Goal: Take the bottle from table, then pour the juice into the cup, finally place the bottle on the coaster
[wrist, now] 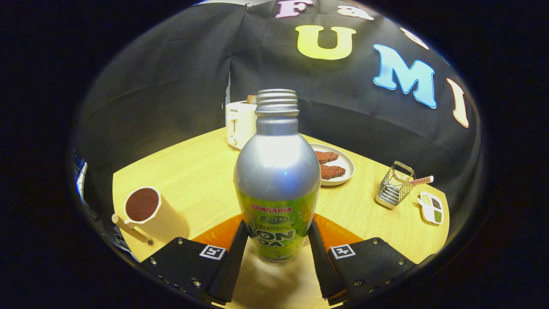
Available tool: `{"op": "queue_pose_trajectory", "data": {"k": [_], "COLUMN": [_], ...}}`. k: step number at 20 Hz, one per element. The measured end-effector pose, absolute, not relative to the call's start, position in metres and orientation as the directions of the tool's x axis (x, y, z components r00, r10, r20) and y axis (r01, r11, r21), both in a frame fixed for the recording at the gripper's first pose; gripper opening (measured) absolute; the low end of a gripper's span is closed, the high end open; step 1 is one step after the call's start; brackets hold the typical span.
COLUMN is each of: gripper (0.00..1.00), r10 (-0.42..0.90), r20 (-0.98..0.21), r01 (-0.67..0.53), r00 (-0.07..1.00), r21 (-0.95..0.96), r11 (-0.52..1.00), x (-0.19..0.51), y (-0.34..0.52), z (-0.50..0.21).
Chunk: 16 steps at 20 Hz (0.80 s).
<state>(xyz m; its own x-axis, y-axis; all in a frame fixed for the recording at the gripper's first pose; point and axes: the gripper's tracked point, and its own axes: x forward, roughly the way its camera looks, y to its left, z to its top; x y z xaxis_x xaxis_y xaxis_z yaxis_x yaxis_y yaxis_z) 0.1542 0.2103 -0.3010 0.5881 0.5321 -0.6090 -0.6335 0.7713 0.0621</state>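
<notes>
I've got the gripper (276, 246) clamped on the bottle (276, 180), both fingers pressing its lower sides, bottle upright between them w/ cap off, threaded neck bare. Bottle base sits over an orange coaster (214, 234), but the fingers and the bottle hide most of it, so can't tell if it's touching or hanging just above. Left of the fingers, near the table (193, 171) edge: cup (148, 210) w/ dark liquid inside, its handle sticking out toward me. Beyond the bottle, a toaster (240, 122), partly hidden by the neck. Right of that, a plate (339, 165) w/ two reddish pieces, part-covered by the bottle's shoulder. Further right, a wire holder (394, 186) w/ a striped stick, then a small divided dish (431, 208), contents too small to make out.
</notes>
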Motion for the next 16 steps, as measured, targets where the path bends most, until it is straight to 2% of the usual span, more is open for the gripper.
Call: {"op": "queue_pose_trajectory", "data": {"k": [16], "gripper": [0.77], "r10": [0.526], "r20": [-0.550], "r01": [-0.582], "r00": [0.649], "r21": [0.086], "r11": [0.808], "x": [0.206], "y": [0.222], "z": [-0.336]}}
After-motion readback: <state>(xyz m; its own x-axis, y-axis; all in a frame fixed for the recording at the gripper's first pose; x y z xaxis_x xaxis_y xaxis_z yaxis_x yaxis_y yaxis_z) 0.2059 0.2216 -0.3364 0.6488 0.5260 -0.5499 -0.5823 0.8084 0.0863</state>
